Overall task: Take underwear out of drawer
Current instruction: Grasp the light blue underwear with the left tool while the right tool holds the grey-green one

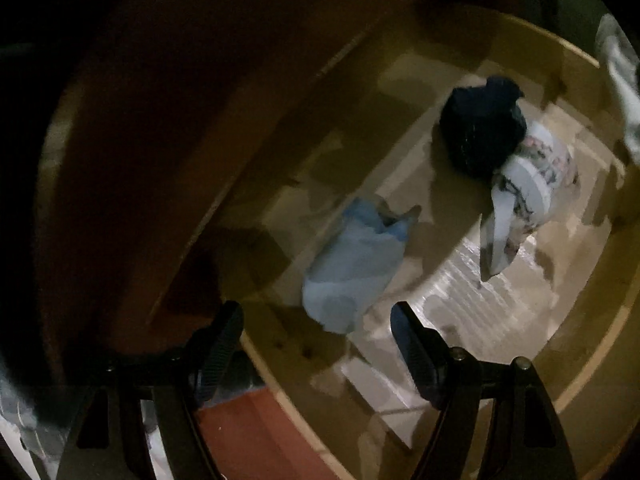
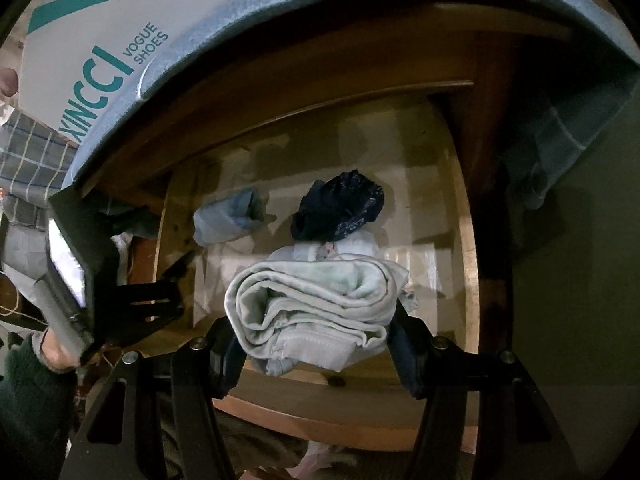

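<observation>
While the right gripper has its jaws clamped on the pale rolled underwear over the open drawer, I'd drop the left gripper, jaws open and empty, squarely onto the light blue pair.

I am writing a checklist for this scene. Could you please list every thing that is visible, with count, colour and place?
drawer: one, pale wood, pulled open below both grippers
blue garment: one, light blue, drawer floor, left part
dark garment: one, black, drawer floor, touching the patterned garment
patterned garment: one, white with print, beside the dark one
grey garment: one, pale grey, folded, between the right gripper's pads
shoe box: one, white with teal lettering, above the drawer
left gripper: black, open, empty, above the blue garment
right gripper: black, closed on the grey garment
</observation>
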A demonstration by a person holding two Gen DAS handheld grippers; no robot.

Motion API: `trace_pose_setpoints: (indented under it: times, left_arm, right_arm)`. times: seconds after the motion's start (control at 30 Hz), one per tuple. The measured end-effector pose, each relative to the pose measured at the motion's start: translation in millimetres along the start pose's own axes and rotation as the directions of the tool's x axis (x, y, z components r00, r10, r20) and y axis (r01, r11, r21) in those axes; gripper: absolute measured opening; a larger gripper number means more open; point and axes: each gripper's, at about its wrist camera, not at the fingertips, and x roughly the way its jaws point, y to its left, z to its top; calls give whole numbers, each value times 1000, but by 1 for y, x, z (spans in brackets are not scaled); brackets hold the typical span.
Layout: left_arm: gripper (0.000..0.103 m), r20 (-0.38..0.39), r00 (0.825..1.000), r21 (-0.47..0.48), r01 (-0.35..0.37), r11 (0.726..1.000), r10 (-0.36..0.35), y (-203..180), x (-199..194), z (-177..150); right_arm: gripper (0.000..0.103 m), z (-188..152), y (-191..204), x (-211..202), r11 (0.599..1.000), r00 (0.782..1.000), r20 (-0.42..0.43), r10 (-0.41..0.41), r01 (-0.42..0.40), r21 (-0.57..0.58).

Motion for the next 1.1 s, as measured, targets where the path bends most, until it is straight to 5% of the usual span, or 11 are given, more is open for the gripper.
trace_pose_setpoints:
  times: [0.6,1.1]
  left_arm:
    - [78,84,992,134,-104,985,93,-12,36,17]
    - [78,78,997,173,-19,985,6,-26,58,12]
  right_arm:
    - [58,0,0,5,999,999,-19,35,-35,10]
    - [59,3,0,8,998,997,-31,64,-63,15]
